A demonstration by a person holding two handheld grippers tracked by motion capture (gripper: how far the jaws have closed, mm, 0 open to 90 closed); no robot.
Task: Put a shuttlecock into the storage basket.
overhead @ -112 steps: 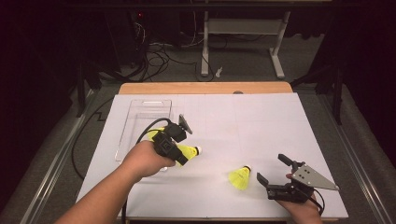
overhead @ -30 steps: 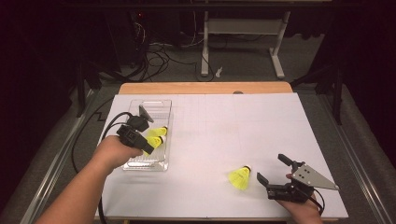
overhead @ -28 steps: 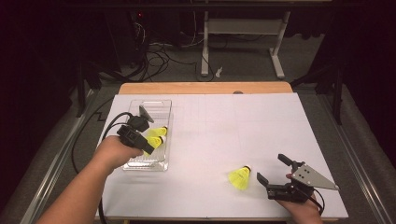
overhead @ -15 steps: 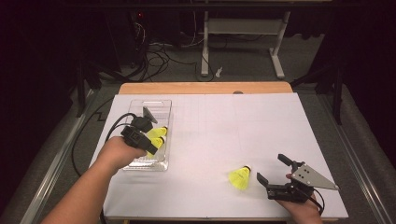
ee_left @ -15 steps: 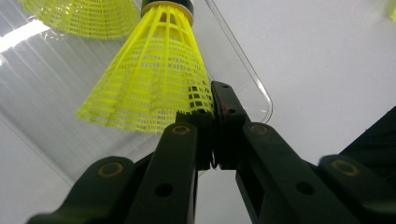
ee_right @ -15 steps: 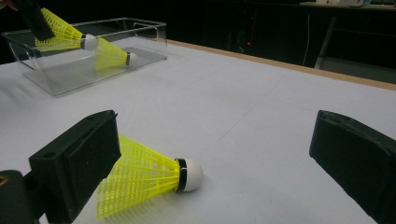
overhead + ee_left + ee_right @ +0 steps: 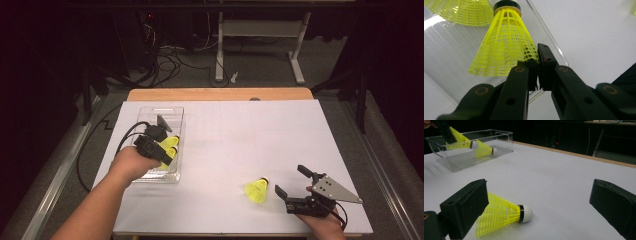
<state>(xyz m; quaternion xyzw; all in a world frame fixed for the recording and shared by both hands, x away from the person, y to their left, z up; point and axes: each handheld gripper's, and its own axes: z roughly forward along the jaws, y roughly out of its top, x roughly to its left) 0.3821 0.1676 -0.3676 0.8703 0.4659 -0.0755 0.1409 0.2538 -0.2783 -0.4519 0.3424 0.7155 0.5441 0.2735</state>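
My left gripper (image 7: 161, 148) is shut on the skirt edge of a yellow shuttlecock (image 7: 504, 47), which it holds tilted, cork end away from the jaws, inside the clear plastic tray (image 7: 172, 111). A second yellow shuttlecock (image 7: 461, 10) lies in the tray just beyond it; from the right gripper view both shuttlecocks (image 7: 459, 138) (image 7: 484, 148) sit close together. A third yellow shuttlecock (image 7: 257, 190) lies on its side on the white table. My right gripper (image 7: 289, 179) rests open beside it, and its left jaw stands by the skirt (image 7: 499, 216) without gripping.
The white table sheet (image 7: 240, 135) stretches between the tray at the left and the right hand at the front right. A wooden table edge (image 7: 220, 94) runs along the back. Cables and a metal stand (image 7: 260, 45) are on the dark floor beyond.
Since the oldest frame my left gripper has carried its shuttlecock from mid-table leftwards into the tray. Over the last second it only shifted slightly. The right gripper and its shuttlecock have stayed put.
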